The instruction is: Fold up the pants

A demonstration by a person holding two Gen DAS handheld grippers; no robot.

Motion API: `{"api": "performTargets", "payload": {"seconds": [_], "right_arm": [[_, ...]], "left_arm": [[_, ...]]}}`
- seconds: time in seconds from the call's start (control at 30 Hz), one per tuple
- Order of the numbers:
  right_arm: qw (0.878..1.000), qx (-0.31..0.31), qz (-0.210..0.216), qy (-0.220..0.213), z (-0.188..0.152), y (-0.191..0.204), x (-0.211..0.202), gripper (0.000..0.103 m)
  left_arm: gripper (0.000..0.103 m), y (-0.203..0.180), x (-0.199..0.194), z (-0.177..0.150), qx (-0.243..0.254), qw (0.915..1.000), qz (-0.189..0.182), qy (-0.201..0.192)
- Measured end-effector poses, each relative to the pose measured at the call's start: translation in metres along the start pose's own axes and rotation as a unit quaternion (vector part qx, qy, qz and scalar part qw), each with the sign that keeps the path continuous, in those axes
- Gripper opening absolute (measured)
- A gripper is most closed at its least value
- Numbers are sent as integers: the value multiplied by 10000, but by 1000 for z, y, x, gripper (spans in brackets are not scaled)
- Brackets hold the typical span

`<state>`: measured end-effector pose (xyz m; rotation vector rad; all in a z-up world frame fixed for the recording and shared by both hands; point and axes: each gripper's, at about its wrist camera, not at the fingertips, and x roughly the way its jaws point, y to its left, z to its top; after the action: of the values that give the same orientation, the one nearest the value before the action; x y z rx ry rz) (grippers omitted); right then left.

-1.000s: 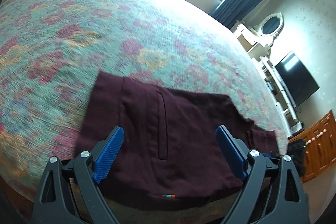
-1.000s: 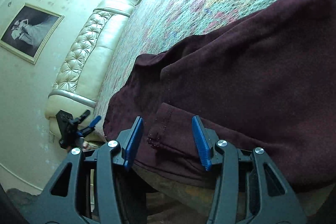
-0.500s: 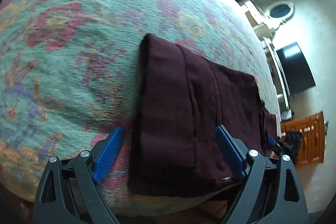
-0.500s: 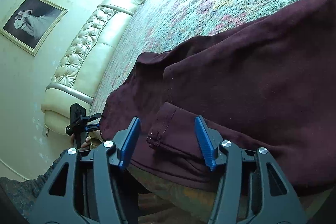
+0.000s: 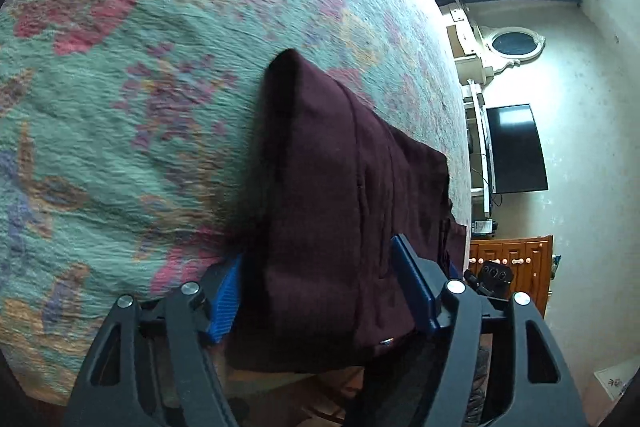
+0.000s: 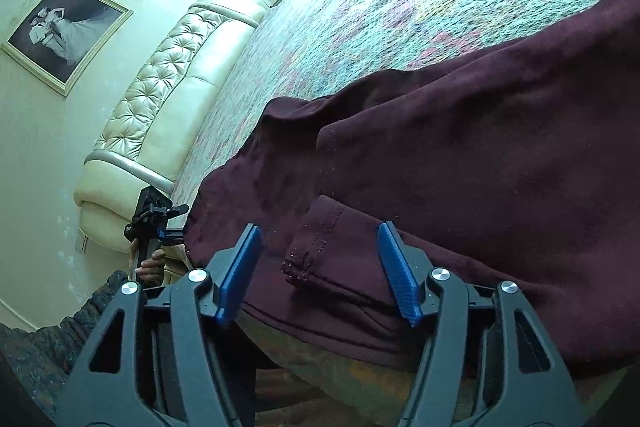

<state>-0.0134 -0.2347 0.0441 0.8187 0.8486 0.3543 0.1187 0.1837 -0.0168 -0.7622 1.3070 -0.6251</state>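
We see the bed [image 5: 168, 75] w/ its floral cover filling most of both views. The pants [image 5: 340, 211], dark maroon, lie along its near edge, a hem [image 6: 316, 243] folded over near the right end. Left claw [image 5: 324, 291] is spread wide, straddling the pants' end. Right claw [image 6: 320, 271] is also spread wide, either side of the hem, not clamping.

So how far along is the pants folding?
Partly done: the pants already lie doubled in layers on the bed. In hand: both tongs are open around the near edge, the left at the waist end, the right by the hem. Left: grip and fold again.
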Motion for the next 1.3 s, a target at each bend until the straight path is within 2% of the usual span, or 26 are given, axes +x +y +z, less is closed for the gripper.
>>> {"api": "performTargets", "payload": {"seconds": [0.03,0.07,0.1,0.17,0.23,0.3,0.4,0.53,0.67,1.03,1.3], "right_arm": [[10000,-11,-5,-1,0,0,0,62],[10000,-18,-10,-3,0,1,0,62],[10000,-29,-16,-4,0,1,0,62],[10000,-49,-26,-4,-1,1,0,62],[10000,-57,-29,-3,0,1,0,62],[10000,-64,-37,-3,-1,2,0,62],[10000,-81,-51,-1,0,2,1,62],[9999,-129,-65,10,0,3,2,64],[9998,-178,-75,27,1,5,4,66],[9997,-225,-91,44,1,5,7,68],[9996,-273,-101,71,2,5,9,69]], "left_arm": [[66,-5,4,-2,51,10000,-33,56],[50,-9,9,-3,147,9998,92,119],[47,-8,14,-1,118,9998,91,161],[45,-5,15,-4,-35,9999,-79,102],[43,-3,11,-5,-79,9999,-100,64],[36,-7,9,-7,-121,9998,-171,16],[33,-18,5,-7,-88,9994,-309,-80],[32,-41,4,-7,-20,9980,-592,-205],[31,-79,10,-11,370,9963,-762,-154],[30,-169,57,-27,1314,9887,-690,219],[30,-203,104,-44,1603,9837,-525,617]]}}
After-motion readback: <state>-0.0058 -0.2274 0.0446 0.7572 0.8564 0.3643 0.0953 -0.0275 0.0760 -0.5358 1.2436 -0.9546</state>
